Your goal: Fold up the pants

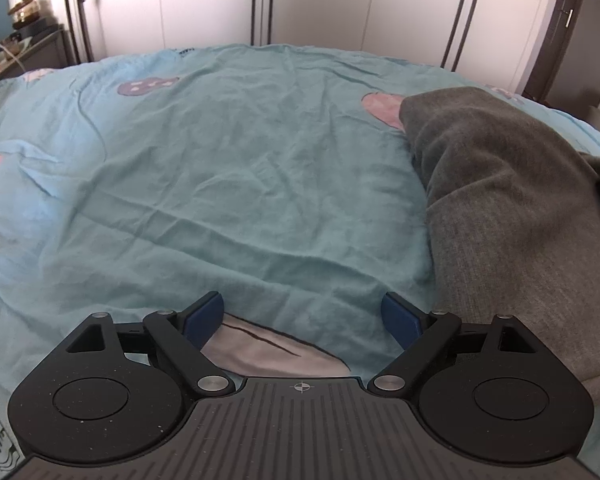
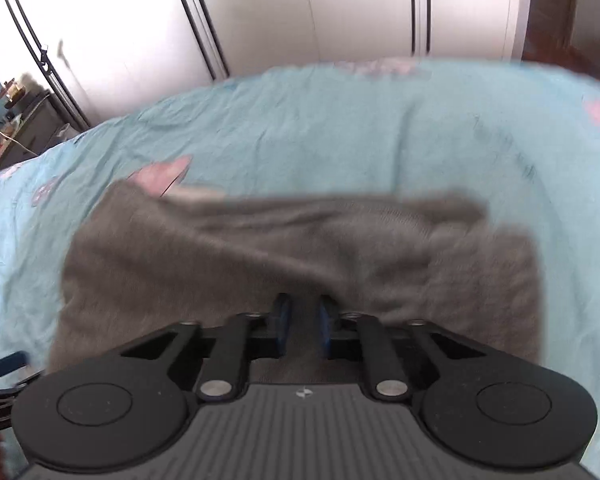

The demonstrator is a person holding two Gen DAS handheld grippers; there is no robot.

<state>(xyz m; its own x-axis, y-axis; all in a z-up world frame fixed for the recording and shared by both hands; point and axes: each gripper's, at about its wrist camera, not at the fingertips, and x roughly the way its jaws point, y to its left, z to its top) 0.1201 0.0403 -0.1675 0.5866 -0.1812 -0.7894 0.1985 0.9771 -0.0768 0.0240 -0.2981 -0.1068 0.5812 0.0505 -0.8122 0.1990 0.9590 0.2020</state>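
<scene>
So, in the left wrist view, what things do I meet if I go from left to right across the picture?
Cluttered side table at the far left edge → turquoise bed cover across the middle, with the open left gripper above it at the bottom → grey pants lying on the cover → door handle at the far right.

Grey pants [image 2: 260, 256] lie bunched on blue bedsheet [image 2: 340, 128], blurred. Right gripper [image 2: 303, 326] over their near edge, fingers nearly closed, grip unclear.
</scene>
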